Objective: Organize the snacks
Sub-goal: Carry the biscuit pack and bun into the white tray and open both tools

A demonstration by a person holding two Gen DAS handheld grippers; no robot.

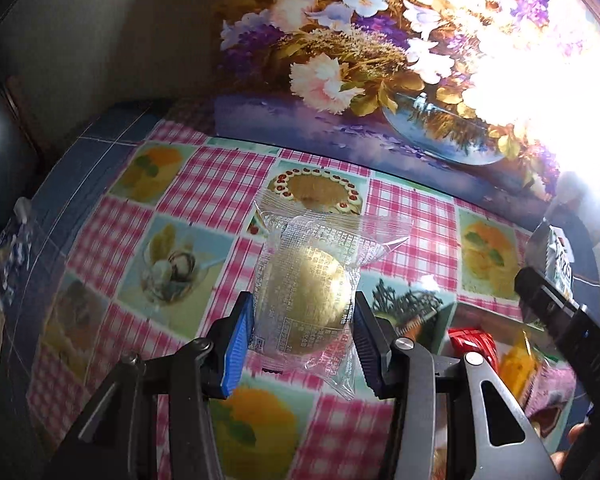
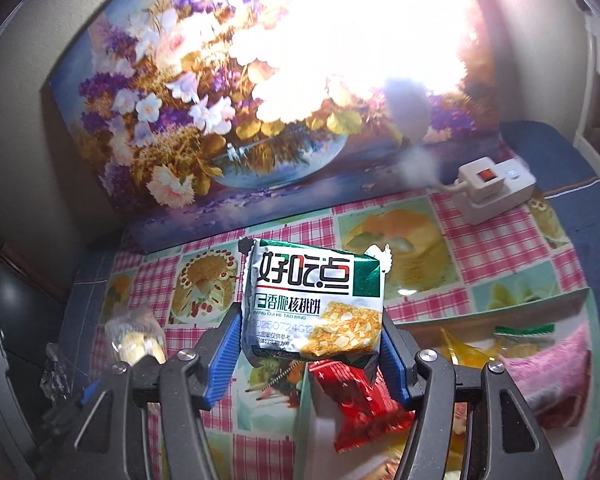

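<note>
The left gripper [image 1: 300, 344] squeezes a clear-wrapped golden cake [image 1: 306, 300] in the middle of its view, up above the checked tablecloth [image 1: 204, 184]. The right gripper [image 2: 312, 356] pinches a green-and-white walnut biscuit pack [image 2: 314, 304], low in the middle of its view. Under it, at the lower right, a box [image 2: 496, 322] holds a red snack packet [image 2: 360, 404] and a yellow packet [image 2: 464, 350]. The clear wrapper looks slippery, so the cake could slide out. The biscuit pack could miss the box and land on the cloth.
</note>
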